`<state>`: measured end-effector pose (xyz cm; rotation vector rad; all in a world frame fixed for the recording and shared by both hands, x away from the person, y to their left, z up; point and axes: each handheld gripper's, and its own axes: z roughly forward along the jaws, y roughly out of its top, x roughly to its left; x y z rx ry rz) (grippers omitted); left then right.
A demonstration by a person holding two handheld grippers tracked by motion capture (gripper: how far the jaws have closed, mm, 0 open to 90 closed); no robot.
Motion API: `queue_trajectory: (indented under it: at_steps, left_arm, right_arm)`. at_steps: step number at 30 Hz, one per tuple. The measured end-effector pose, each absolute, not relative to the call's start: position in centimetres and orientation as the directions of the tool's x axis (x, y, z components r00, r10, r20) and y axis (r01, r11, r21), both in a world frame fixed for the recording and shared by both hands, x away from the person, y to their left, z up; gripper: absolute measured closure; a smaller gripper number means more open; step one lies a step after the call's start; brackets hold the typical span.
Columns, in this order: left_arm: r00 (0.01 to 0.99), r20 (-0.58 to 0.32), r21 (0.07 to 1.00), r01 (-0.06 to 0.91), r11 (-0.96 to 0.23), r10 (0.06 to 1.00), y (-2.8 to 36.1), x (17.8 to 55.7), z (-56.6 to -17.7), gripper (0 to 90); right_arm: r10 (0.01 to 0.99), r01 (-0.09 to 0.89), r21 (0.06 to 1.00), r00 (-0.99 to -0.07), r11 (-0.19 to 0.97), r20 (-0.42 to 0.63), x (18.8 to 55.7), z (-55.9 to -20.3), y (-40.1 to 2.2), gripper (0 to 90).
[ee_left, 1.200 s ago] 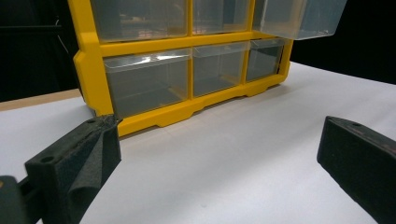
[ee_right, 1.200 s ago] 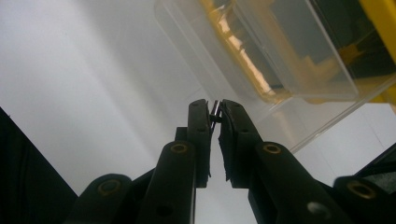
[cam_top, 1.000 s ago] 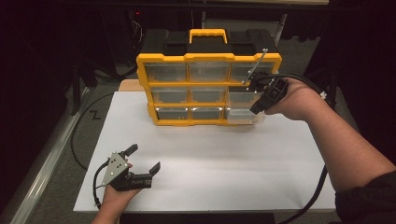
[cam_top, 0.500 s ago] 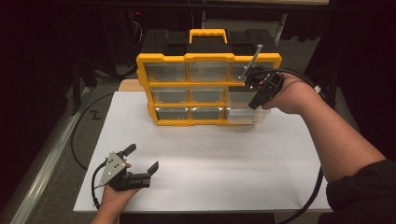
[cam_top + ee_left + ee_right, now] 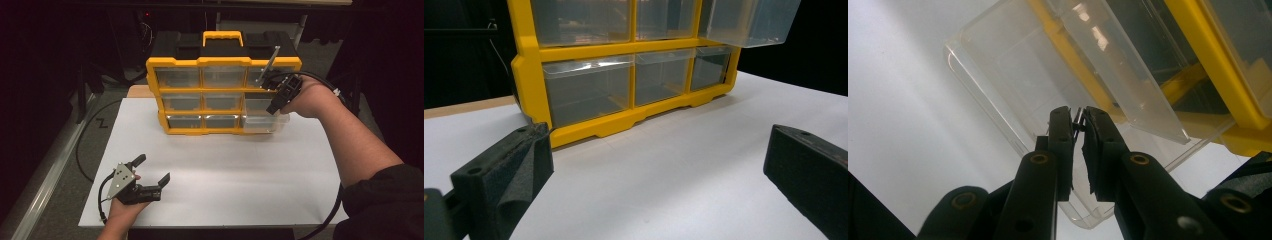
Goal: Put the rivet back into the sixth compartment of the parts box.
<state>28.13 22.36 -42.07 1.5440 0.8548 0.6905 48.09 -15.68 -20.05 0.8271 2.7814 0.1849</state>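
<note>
At the upper right of the high view, the person's right forearm reaches in from the lower right corner, with the hand raised at the right end of the yellow organiser (image 5: 200,127). The right claw (image 5: 274,105) points down over a clear drawer (image 5: 262,122) pulled out of the bottom row. In the right gripper view, the right claw (image 5: 1079,122) is nearly closed, pinching a small thin dark item (image 5: 1078,119) too tiny to identify, just above the open drawer (image 5: 1013,75).

The drawer is transparent plastic, sticking out toward the white worktop (image 5: 225,165) from the organiser's lower right corner. The organiser stands upright in the upper centre of the frame, with a yellow frame, a black top and rows of clear drawers.

At the lower left, the left hand rests on the worktop, and the left claw (image 5: 152,170) stands wide with nothing between its pads, facing the organiser (image 5: 624,120).
</note>
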Motion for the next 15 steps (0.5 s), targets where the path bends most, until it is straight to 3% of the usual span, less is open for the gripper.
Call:
queue_trajectory:
  at_steps: [15]
  left_arm:
    - [0.557, -0.035, 0.989, 0.138, -0.051, 0.830, 22.32, 28.12, -42.07, 0.4]
  right_arm:
    - [0.562, 0.525, 0.210, -0.806, 0.824, -0.187, 48.18, -19.47, -16.08, 83.1]
